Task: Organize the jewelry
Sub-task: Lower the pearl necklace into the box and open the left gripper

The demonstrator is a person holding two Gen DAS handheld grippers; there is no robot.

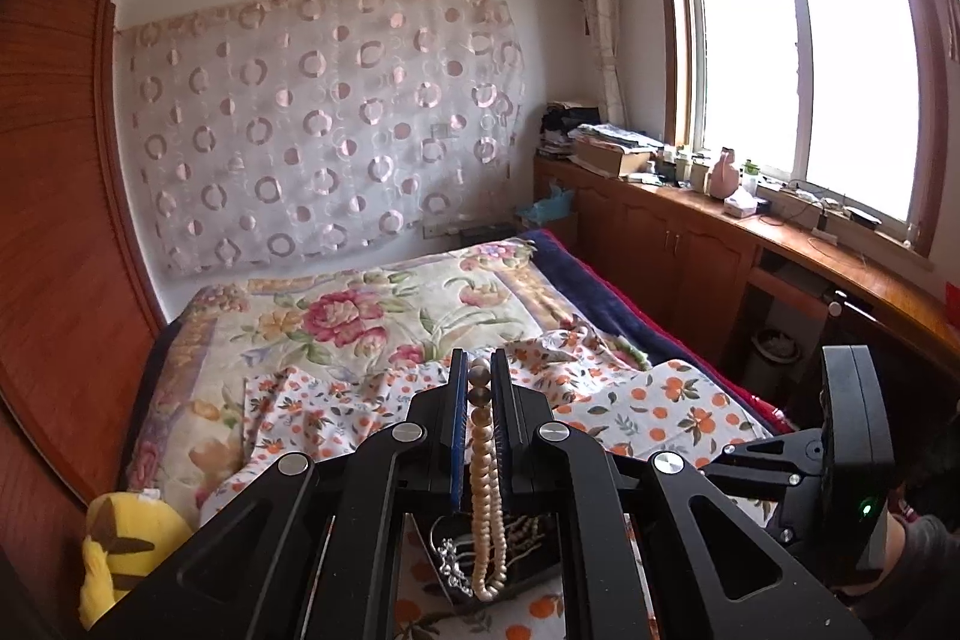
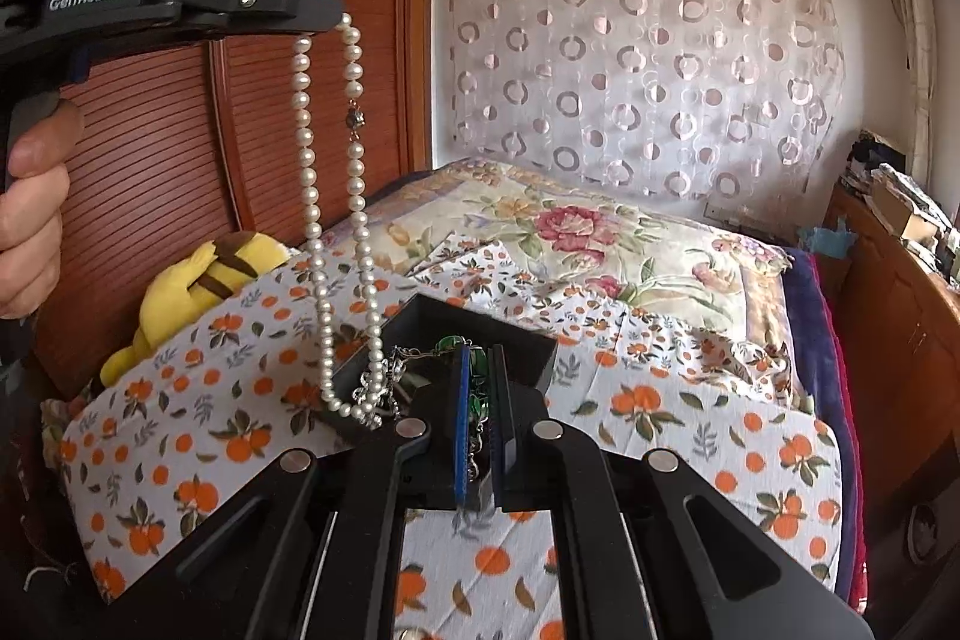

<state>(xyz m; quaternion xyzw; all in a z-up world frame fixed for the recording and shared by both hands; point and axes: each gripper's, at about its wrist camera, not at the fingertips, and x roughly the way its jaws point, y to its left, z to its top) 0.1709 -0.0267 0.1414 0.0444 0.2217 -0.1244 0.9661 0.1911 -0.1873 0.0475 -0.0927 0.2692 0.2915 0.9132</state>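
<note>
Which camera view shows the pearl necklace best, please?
The right wrist view. There the pearl necklace hangs in full as a long loop from the left tongs down to the black box, with its clasp visible. The left wrist view shows only a short, foreshortened stretch of it between the tongs' fingers.

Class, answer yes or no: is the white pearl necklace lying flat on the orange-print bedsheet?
No: the white pearl necklace hangs from the left tool, dangling over the black jewelry box.
</note>
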